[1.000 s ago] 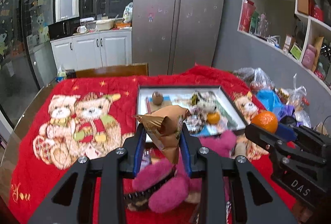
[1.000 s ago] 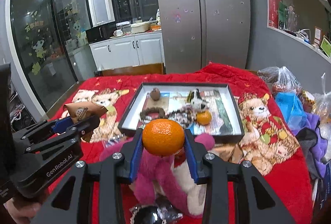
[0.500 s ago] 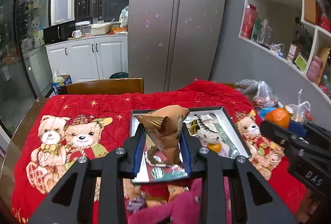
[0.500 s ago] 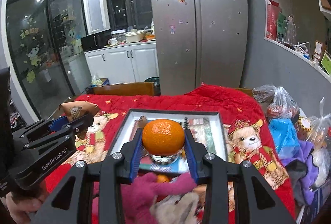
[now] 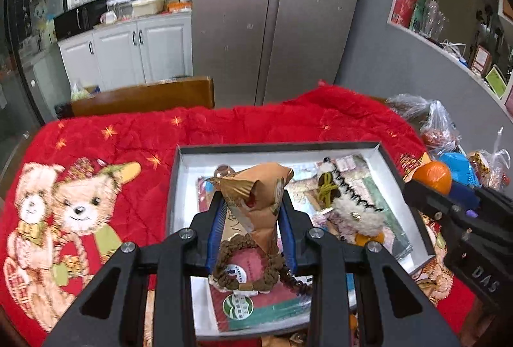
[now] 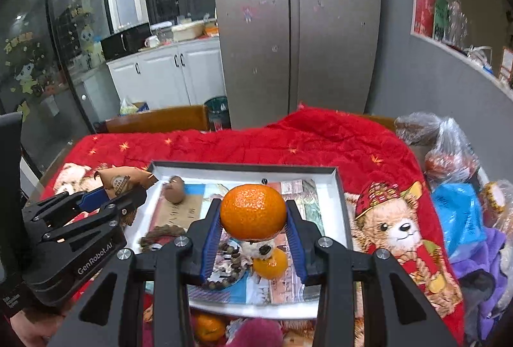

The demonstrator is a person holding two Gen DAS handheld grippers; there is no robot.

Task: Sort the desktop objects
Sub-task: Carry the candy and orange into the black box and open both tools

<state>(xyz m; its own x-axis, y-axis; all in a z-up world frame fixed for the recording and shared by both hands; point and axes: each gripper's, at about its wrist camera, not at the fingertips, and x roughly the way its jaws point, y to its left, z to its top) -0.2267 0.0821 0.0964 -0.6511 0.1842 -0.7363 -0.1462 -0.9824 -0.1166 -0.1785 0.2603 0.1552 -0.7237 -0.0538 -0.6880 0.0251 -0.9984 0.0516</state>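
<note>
Grippers hang side by side above a shallow tray [image 5: 389, 154] that sits on a red blanket [image 5: 134, 141] printed with teddy bears. The left gripper [image 5: 251, 212] has its blue pads pressed against a crumpled brown paper wrapper [image 5: 256, 190], jaws only partly apart, the wrapper standing up between them over the left half of the tray. The right gripper [image 6: 253, 218] is clamped on a round orange [image 6: 253, 210], which fills the gap between its pads (no slack visible on either side) and hangs over the middle of the tray.

Inside the tray lie printed papers [image 6: 195, 209], a brown braided ring [image 5: 247, 263], a string of dark beads [image 6: 227, 263], a small fluffy white toy [image 5: 352, 209], a brown nut-like lump [image 6: 174, 185] near the far left corner and a second, smaller orange [image 6: 271, 263]. Another orange [image 6: 208, 327] rests on the blanket just outside the near rim, beside something pink and furry [image 6: 256, 332]. Plastic bags [image 6: 442, 138] are heaped to the right of the blanket.
</note>
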